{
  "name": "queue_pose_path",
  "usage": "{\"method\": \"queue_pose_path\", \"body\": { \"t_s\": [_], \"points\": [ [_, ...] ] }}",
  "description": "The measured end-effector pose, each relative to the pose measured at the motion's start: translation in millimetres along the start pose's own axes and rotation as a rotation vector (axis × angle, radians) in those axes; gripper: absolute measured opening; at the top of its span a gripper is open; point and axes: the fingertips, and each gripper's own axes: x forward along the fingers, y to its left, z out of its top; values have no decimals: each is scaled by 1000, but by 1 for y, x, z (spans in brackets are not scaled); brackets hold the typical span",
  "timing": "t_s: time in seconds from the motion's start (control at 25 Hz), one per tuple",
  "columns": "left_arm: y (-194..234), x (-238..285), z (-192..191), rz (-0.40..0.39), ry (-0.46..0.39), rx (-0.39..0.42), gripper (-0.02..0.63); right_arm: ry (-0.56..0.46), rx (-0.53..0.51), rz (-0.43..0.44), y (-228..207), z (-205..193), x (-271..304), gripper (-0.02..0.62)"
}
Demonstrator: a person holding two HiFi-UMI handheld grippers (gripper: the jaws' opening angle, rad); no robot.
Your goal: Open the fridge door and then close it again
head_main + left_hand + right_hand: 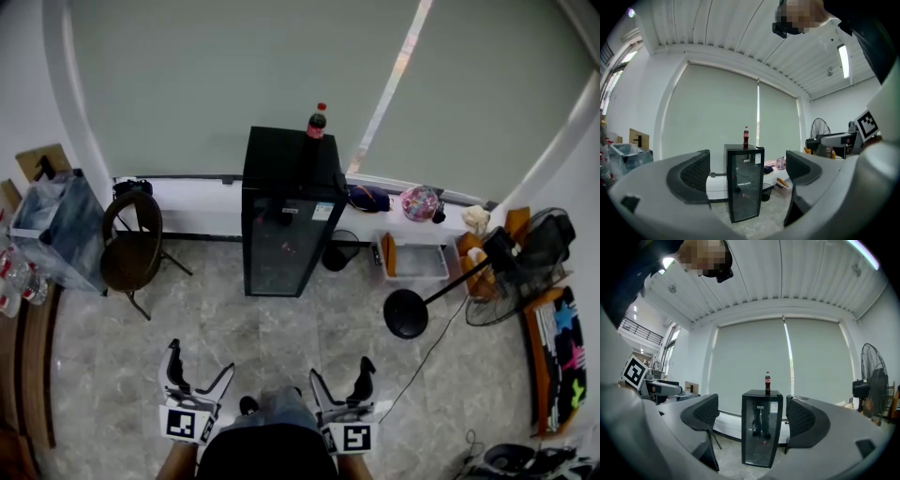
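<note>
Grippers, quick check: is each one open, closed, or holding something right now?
Left gripper: open, holding nothing.
Right gripper: open, holding nothing.

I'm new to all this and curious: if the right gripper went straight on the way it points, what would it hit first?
Probably the closed glass door of the black fridge. It stands centred between the open jaws of the right gripper, with only bare floor before it, though depth is hard to judge.
</note>
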Motion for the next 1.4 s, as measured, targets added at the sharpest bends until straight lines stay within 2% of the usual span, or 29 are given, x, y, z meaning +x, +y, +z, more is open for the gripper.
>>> {"method": "queue_pose_path", "body": {
  "t_s": [0.24, 0.56, 0.88, 0.96, 1.12, 1.28, 1.4],
  "points": [
    [17, 4, -7, 15, 13, -14, 488, -12, 11, 7, 10, 0, 15, 443],
    [21, 42, -12, -8, 39, -11, 488, -24, 36, 23, 1, -1, 57, 443],
    [31, 108, -14, 7, 123, -32, 488, -13, 24, 22, -38, -3, 116, 443],
    [32, 127, -11, 12, 122, -20, 488, -8, 27, 22, -49, -3, 132, 443],
    [34, 163, -11, 36, 139, -8, 486, -73, 28, 47, -69, 13, 169, 443],
    [32, 198, -4, 49, 65, -9, 486, -86, 34, 74, -90, 16, 197, 443],
    [30, 222, -3, 70, 103, 3, 486, -88, 15, 104, -102, 17, 217, 442]
  ]
}}
